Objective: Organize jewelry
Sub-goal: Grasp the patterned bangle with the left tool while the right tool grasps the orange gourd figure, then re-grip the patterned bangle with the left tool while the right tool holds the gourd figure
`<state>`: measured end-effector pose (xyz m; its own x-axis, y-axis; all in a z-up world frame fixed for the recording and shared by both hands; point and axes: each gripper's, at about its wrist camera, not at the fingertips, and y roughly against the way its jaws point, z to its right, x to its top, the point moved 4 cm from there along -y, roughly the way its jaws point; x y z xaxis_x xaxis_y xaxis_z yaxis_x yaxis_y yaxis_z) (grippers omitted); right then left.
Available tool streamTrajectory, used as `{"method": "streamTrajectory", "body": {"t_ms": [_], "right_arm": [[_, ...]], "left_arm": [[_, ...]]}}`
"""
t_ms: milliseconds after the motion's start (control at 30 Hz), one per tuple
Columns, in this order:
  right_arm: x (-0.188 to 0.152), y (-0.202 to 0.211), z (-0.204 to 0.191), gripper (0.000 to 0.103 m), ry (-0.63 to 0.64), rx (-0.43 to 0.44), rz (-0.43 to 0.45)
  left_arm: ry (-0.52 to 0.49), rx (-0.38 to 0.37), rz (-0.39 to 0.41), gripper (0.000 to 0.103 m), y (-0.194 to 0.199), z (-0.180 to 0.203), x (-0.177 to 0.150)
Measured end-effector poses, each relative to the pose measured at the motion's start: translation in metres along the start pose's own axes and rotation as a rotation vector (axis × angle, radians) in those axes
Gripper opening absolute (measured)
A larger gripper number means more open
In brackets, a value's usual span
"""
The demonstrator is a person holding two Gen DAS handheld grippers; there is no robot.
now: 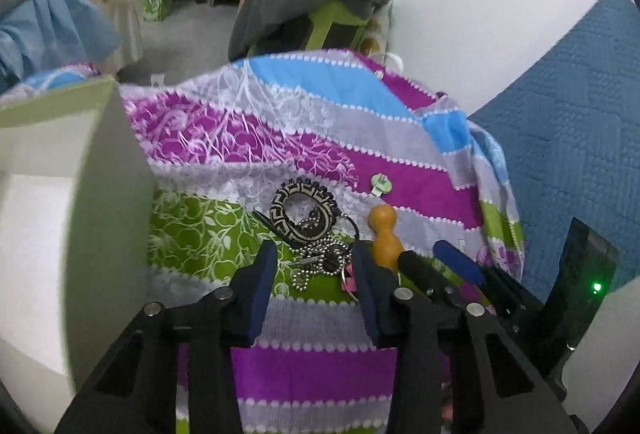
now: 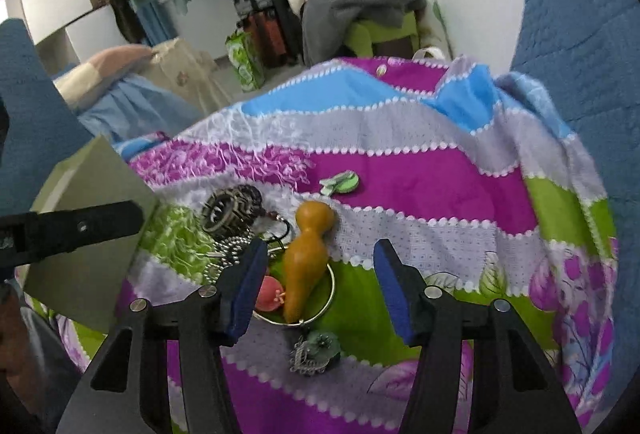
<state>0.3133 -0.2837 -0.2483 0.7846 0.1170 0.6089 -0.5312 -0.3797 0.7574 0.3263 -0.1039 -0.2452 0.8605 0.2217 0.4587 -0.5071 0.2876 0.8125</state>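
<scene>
A pile of jewelry lies on a striped purple, green and grey cloth (image 1: 312, 366). It holds a black-and-cream patterned bangle (image 1: 301, 209), a silver ball chain (image 1: 320, 262) and an orange gourd-shaped pendant (image 2: 306, 258). A thin silver hoop (image 2: 326, 304), a pink bead (image 2: 269, 293) and a green flower brooch (image 2: 316, 352) lie by the gourd. My left gripper (image 1: 316, 266) is open, its fingers either side of the ball chain. My right gripper (image 2: 320, 274) is open around the gourd; it also shows in the left wrist view (image 1: 436, 262).
A pale open box (image 1: 60, 218) stands at the left of the pile, also in the right wrist view (image 2: 84, 234). A small green round clip (image 2: 340, 181) lies further back on the cloth. A blue quilted surface (image 1: 568, 121) is at the right. Clothes are heaped behind.
</scene>
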Motion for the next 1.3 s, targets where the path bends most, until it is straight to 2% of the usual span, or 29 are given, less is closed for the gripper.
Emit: {"method": "streamTrajectory", "body": {"t_ms": [67,100,167,267,467,500,533,567,733,900,1067,1267,1300], "right_arm": [[-0.002,-0.009,0.000,0.049,-0.002,0.013,-0.033],[-0.001,-0.013,0.001,0.041,0.003,0.008,-0.041],[0.000,-0.015,0.000,0.036,0.016,-0.001,-0.039],[0.000,-0.022,-0.004,0.035,0.026,0.024,-0.058],[-0.004,-0.037,-0.008,0.033,0.065,0.004,-0.097],[-0.004,-0.038,-0.008,0.030,0.069,0.000,-0.098],[-0.004,-0.039,-0.008,0.029,0.072,-0.004,-0.097],[-0.004,-0.039,-0.008,0.027,0.072,-0.005,-0.096],[-0.004,-0.039,-0.011,0.027,0.076,-0.007,-0.088],[-0.004,-0.039,-0.011,0.027,0.075,-0.012,-0.086],[-0.004,-0.038,-0.010,0.027,0.073,-0.008,-0.087],[-0.004,-0.038,-0.010,0.027,0.068,-0.008,-0.090],[-0.004,-0.038,-0.010,0.027,0.066,-0.007,-0.092]], "left_arm": [[0.000,0.014,-0.005,0.035,-0.011,-0.001,0.001],[-0.001,0.024,-0.005,0.034,-0.016,-0.002,0.002],[-0.001,0.030,-0.009,0.032,-0.026,-0.005,0.004],[0.011,0.042,-0.015,0.031,-0.040,-0.011,0.004],[0.039,0.028,-0.026,0.029,-0.057,-0.019,0.004],[0.045,0.028,-0.026,0.027,-0.058,-0.020,0.005],[0.053,0.024,-0.027,0.021,-0.060,-0.021,0.005],[0.061,0.021,-0.025,0.020,-0.060,-0.021,0.006],[0.086,0.025,0.001,0.020,-0.058,-0.026,0.015],[0.064,0.037,0.034,0.025,-0.052,-0.025,0.022],[0.040,0.031,0.032,0.025,-0.057,-0.025,0.026],[0.005,0.026,0.032,0.021,-0.065,-0.020,0.028],[0.005,0.033,0.041,0.014,-0.065,-0.020,0.029]]}}
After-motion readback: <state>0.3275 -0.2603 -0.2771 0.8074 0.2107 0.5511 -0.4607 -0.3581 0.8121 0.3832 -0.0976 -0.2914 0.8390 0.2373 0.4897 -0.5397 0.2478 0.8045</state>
